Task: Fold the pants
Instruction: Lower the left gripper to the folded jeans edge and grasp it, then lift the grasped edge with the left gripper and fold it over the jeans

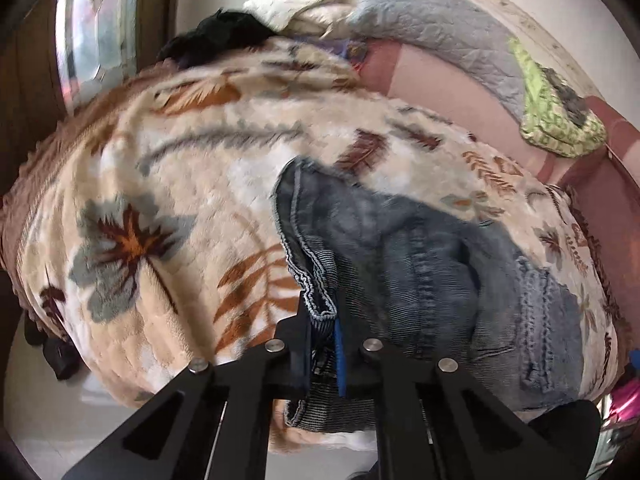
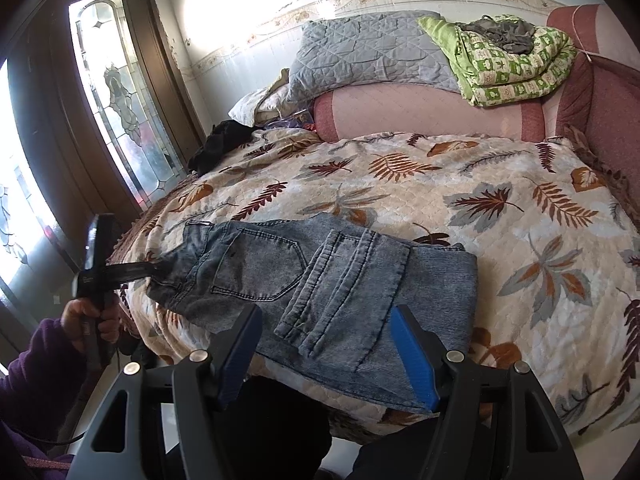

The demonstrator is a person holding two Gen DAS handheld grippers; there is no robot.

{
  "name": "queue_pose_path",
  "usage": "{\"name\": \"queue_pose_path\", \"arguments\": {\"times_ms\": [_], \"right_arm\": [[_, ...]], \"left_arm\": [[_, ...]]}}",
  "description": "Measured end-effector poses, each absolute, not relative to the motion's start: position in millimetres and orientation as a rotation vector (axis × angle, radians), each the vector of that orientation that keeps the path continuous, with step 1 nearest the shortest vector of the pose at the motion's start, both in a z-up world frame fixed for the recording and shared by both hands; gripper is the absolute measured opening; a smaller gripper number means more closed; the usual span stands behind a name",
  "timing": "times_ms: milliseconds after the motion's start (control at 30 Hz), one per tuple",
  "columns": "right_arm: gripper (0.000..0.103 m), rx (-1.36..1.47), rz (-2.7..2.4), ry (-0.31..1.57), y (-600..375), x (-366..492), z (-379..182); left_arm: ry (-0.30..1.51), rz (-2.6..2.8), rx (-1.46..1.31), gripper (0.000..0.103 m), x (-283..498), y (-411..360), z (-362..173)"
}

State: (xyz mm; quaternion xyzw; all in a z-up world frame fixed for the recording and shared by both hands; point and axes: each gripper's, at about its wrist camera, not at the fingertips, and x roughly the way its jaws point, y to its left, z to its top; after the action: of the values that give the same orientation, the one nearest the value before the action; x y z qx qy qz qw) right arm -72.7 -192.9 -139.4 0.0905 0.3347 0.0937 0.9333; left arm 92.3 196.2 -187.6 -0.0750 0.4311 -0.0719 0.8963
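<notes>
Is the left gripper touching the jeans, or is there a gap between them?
Touching. In the left wrist view the left gripper is shut on a waistband edge of the jeans.

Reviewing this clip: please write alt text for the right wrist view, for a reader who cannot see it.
Partly folded grey-blue jeans lie on a leaf-patterned blanket covering a bed, seen past the open right gripper with blue pads. At left, the left gripper, held by a hand in a purple sleeve, pinches the jeans' waistband end. Folded quilts sit on the pink headboard behind.
</notes>
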Motion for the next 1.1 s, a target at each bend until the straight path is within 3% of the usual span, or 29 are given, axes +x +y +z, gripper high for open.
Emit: {"name": "queue_pose_path", "arguments": {"times_ms": [300, 567, 767, 933, 1100], "right_arm": [[0.070, 0.360, 0.037, 0.727, -253.2, -69.2, -161.1], [0.070, 0.494, -0.064, 0.681, -313.7, -87.7, -167.0], [0.070, 0.558, -0.125, 0.650, -352.1, -105.7, -173.9], [0.070, 0.591, -0.178, 0.649, -378.7, -114.5, -182.8], [0.070, 0.590, -0.176, 0.690, -382.3, -111.8, -187.5]], "left_arm": [[0.722, -0.350, 0.028, 0.009, 51.0, 113.3, -88.7], [0.680, -0.562, 0.143, 0.009, 15.8, 10.9, -49.2], [0.730, -0.744, 0.168, 0.009, 5.7, -80.4, -70.7], [0.807, -0.847, 0.144, 0.009, 12.6, -159.1, -133.9], [1.019, -0.926, 0.123, 0.010, 24.9, -176.1, -177.9]]}}
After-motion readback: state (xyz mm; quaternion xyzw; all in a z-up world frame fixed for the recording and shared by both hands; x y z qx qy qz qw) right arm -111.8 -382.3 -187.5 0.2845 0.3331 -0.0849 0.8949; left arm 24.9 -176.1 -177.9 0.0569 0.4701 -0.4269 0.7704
